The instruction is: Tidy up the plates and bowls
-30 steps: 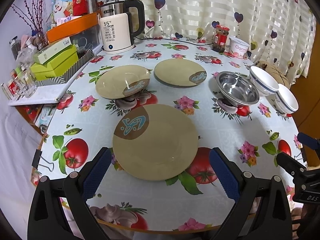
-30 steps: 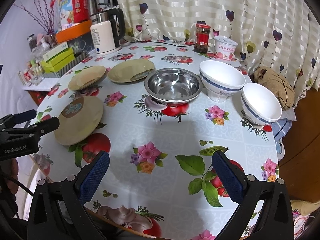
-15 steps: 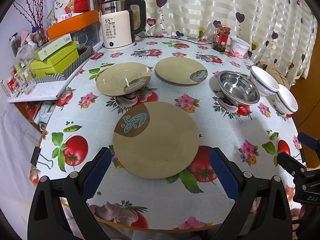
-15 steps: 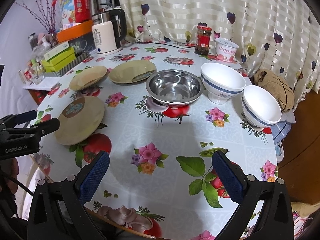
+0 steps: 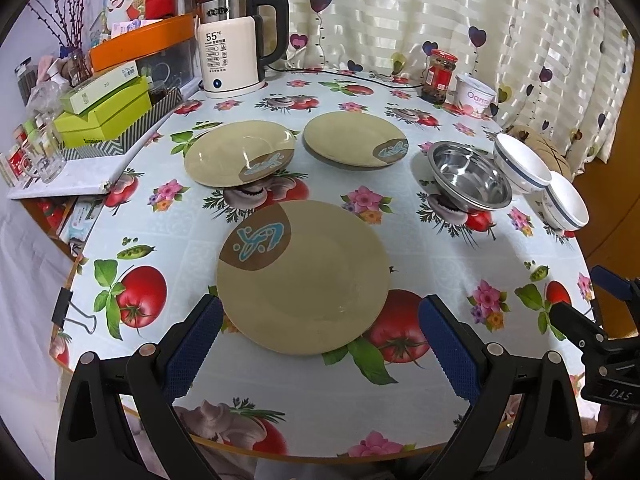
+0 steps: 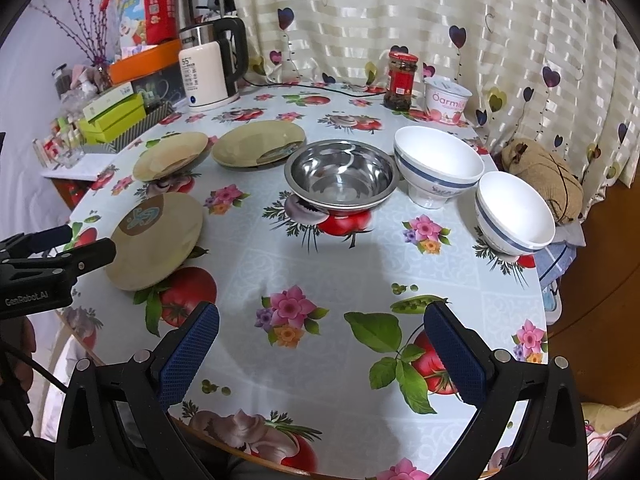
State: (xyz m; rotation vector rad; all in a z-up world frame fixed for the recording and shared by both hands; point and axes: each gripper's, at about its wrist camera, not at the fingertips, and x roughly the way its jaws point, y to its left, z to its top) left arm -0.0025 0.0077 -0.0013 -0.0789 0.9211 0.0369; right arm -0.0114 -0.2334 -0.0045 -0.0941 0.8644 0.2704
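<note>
Three tan plates lie on the round table: a near plate (image 5: 304,276) (image 6: 156,240), a far-left plate (image 5: 240,152) (image 6: 170,156) and a far-middle plate (image 5: 356,138) (image 6: 258,144). A steel bowl (image 5: 470,176) (image 6: 344,176) and two white bowls with blue bands (image 6: 438,164) (image 6: 514,212) stand to their right. My left gripper (image 5: 320,344) is open and empty, its jaws either side of the near plate's front edge, above the table. My right gripper (image 6: 320,352) is open and empty over the table's near right part.
A white kettle (image 5: 236,56), a red-lidded jar (image 5: 438,76) and a yogurt tub (image 5: 474,94) stand at the back. Green boxes (image 5: 104,112) and glasses sit on a shelf at left. A curtain hangs behind. A binder clip (image 5: 66,312) grips the table's left edge.
Both grippers have drifted slightly forward and lower toward the table. Nothing on the table has moved.
</note>
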